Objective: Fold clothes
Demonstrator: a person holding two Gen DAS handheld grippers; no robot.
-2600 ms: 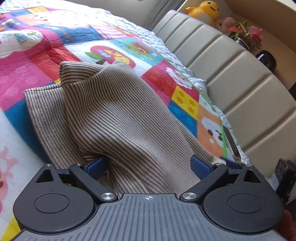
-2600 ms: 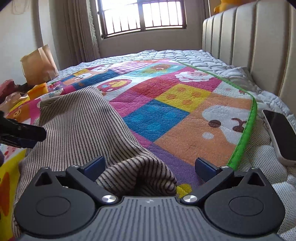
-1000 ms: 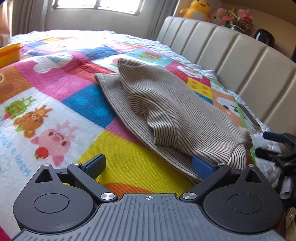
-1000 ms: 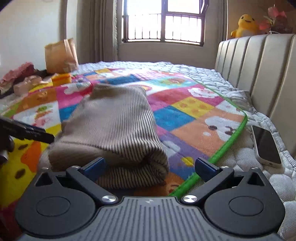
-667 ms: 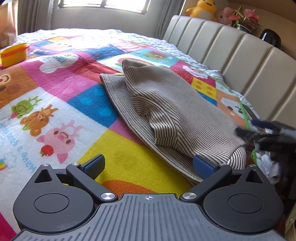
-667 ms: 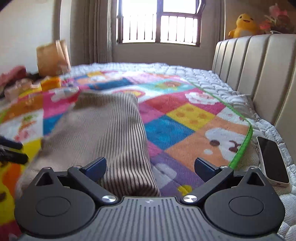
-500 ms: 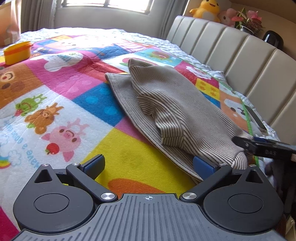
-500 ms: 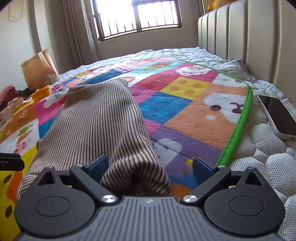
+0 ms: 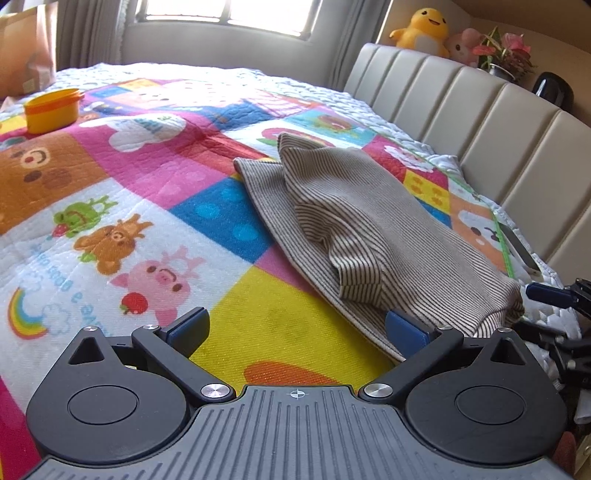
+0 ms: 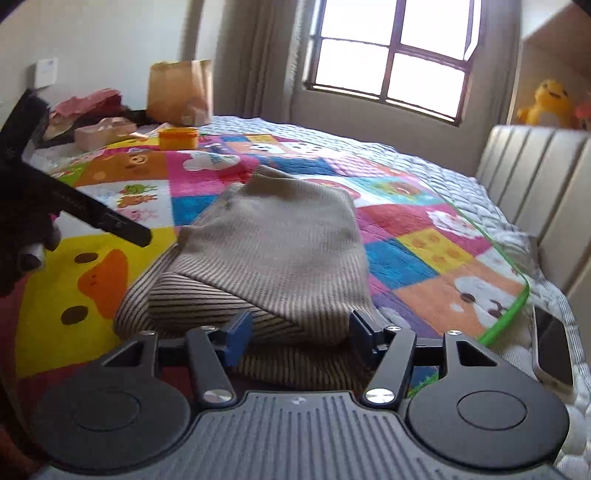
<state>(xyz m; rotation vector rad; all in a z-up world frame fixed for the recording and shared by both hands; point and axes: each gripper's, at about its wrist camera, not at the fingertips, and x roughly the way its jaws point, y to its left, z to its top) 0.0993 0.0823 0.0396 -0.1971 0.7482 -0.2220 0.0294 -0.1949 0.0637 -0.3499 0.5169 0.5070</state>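
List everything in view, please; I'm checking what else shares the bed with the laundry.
sweater: one, beige with dark stripes, folded on the quilt
quilt: one, multicoloured cartoon patches, over the bed
tub: one, orange, far side of quilt
paper bag: one, brown, by the wall
phone: one, white-edged, at the quilt's right edge
headboard: one, beige, padded
duck toy: one, yellow, shelf above headboard
flowers: one pot, pink, same shelf
left gripper: open, empty
right gripper: open, at sweater's near edge

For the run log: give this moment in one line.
left tool open | right tool open | striped top folded on quilt
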